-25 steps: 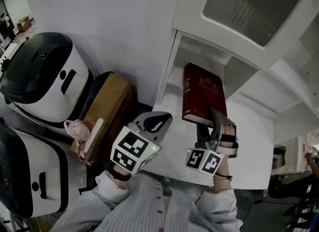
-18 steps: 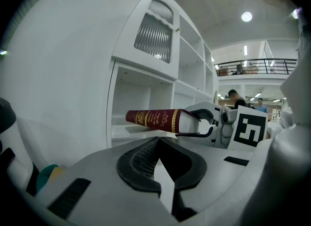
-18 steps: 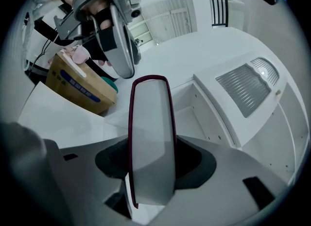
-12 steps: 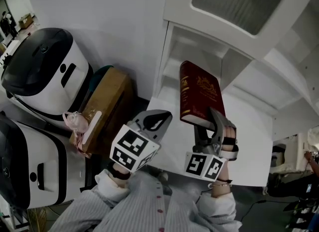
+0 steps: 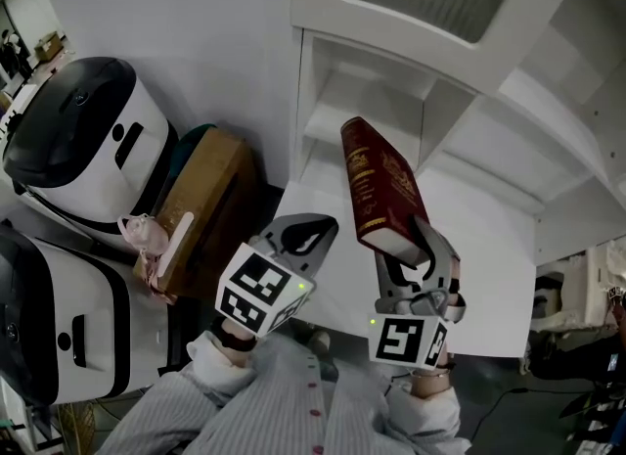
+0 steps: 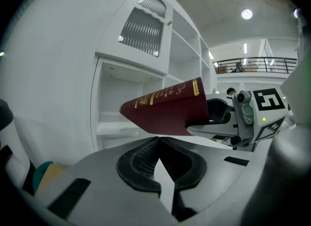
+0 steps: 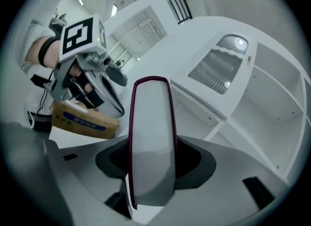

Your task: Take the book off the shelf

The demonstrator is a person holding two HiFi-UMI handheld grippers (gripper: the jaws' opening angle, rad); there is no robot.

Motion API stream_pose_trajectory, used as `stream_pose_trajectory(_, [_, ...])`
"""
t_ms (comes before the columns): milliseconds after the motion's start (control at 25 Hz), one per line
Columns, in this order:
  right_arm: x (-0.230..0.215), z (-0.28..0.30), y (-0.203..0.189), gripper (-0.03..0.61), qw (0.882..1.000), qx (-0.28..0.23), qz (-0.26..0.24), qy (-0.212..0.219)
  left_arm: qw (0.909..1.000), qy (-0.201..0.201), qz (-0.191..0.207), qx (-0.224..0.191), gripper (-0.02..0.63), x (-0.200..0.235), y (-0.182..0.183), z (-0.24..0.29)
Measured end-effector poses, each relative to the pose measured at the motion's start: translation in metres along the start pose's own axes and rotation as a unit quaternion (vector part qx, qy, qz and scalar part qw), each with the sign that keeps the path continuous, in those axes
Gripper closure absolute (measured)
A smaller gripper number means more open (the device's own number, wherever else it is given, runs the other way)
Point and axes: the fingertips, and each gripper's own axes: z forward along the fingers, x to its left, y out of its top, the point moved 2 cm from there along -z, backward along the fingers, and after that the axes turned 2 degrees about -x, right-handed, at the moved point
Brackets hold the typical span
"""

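1 book [image 5: 380, 187]; 2 tongs [image 5: 307, 236] [image 5: 409, 255]; 1 shelf [image 5: 302, 101]; 1 cardboard box [image 5: 211, 191]; 2 white machines [image 5: 90, 140] [image 5: 61, 328].

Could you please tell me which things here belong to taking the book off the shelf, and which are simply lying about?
Part of the job:
- dark red book, gripped by the right gripper
- white shelf
- left gripper, shut and empty

Just lying about:
- cardboard box
- pink item at its edge
- two white-and-black machines

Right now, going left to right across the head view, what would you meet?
Upper white-and-black rounded machine → brown cardboard box → left gripper → dark red hardcover book.
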Motion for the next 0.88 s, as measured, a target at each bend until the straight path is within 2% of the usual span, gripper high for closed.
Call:
stream_pose_trajectory(160, [-0.007,-0.012,-0.008,0.353,0.997,-0.024,0.076,0.021,1.0,-0.007,0.003,0.002,0.603,-0.011,0.0,0.007])
stream_pose_trajectory(320, [-0.013,-0.023,-0.015,0.354,0.987,-0.058,0.15,0.022,0.9998,-0.017,0.005,0.004,0.603,-0.019,0.0,0.014])
stream_pose_trajectory(520, [-0.018,-0.035,-0.029,0.354,0.965,-0.065,0.253,0.019,0.9996,-0.028,0.004,0.006,0.603,-0.025,-0.002,0.021])
stream_pose_trajectory(640, [-0.018,-0.04,-0.041,0.354,0.955,-0.05,0.292,0.02,0.9994,-0.033,0.004,0.007,0.603,-0.025,-0.002,0.025])
stream_pose_trajectory(880, [-0.019,-0.045,-0.054,0.354,0.929,-0.056,0.364,0.017,0.9992,-0.039,0.005,0.008,0.604,-0.021,0.0,0.031])
